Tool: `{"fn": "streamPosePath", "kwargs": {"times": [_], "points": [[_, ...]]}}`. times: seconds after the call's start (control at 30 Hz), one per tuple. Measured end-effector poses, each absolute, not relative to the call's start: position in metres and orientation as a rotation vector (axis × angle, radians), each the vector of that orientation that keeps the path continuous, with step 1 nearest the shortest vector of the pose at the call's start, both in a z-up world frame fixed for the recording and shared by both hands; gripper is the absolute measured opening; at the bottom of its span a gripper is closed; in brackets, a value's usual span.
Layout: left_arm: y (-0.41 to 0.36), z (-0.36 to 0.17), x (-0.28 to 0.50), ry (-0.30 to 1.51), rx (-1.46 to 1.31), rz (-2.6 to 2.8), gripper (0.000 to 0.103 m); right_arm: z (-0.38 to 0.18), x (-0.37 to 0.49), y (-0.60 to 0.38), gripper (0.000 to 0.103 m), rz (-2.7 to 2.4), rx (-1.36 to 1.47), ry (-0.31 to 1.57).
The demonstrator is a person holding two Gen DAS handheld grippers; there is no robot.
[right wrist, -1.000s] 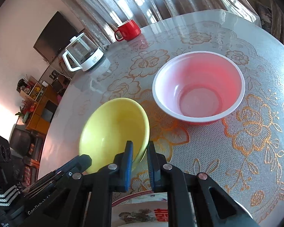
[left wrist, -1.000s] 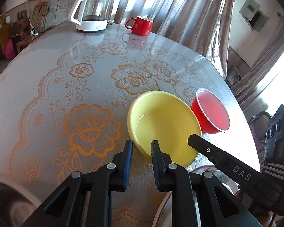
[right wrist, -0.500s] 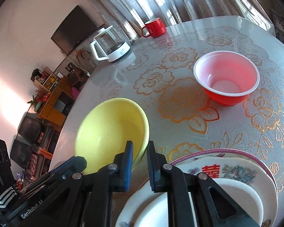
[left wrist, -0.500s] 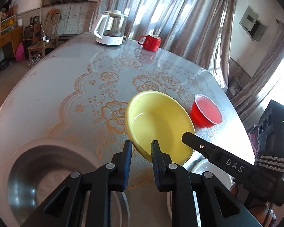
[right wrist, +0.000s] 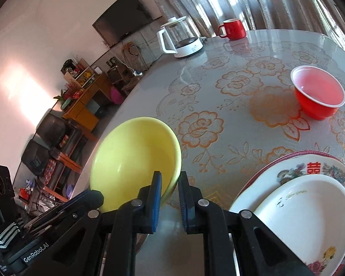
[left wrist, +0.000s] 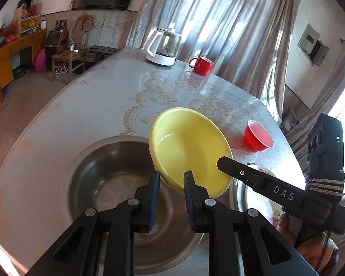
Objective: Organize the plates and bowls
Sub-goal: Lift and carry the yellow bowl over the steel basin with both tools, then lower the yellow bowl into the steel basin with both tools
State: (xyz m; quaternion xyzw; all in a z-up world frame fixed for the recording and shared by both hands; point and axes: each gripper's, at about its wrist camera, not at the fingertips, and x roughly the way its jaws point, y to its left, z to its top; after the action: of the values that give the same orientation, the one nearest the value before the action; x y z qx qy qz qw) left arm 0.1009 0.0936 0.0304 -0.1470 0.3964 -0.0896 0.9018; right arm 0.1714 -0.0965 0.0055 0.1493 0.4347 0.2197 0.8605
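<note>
Mid-frame, the yellow bowl (left wrist: 191,147) hangs pinched by its rim in both the left gripper (left wrist: 171,181) and right gripper (right wrist: 170,184) – poised above the steel basin (left wrist: 108,174) at lower left; red bowl (right wrist: 318,92), upper right, remains – stacked plates (right wrist: 310,197) sit lower right

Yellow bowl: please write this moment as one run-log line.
yellow bowl: lifted, tilted | left gripper: shut on rim | right gripper: shut on rim | below: steel basin
</note>
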Motion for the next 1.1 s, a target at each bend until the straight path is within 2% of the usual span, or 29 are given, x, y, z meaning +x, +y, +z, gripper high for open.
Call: {"fn": "streamPosePath", "kwargs": {"times": [0.4, 0.9, 1.1], "points": [[0.138, 0.005, 0.065, 0.860, -0.373, -0.111, 0.020, -0.010, 0.159, -0.043, 0.013, 0.550, 0.206, 0.987], [0.143, -0.003, 0.060, 0.888, -0.365, -0.084, 0.020, -0.023, 0.150, -0.025, 0.016, 0.557, 0.117, 1.034], [0.144, -0.004, 0.060, 0.891, -0.368, -0.083, 0.024, -0.022, 0.147, -0.021, 0.017, 0.549, 0.097, 1.025]]}}
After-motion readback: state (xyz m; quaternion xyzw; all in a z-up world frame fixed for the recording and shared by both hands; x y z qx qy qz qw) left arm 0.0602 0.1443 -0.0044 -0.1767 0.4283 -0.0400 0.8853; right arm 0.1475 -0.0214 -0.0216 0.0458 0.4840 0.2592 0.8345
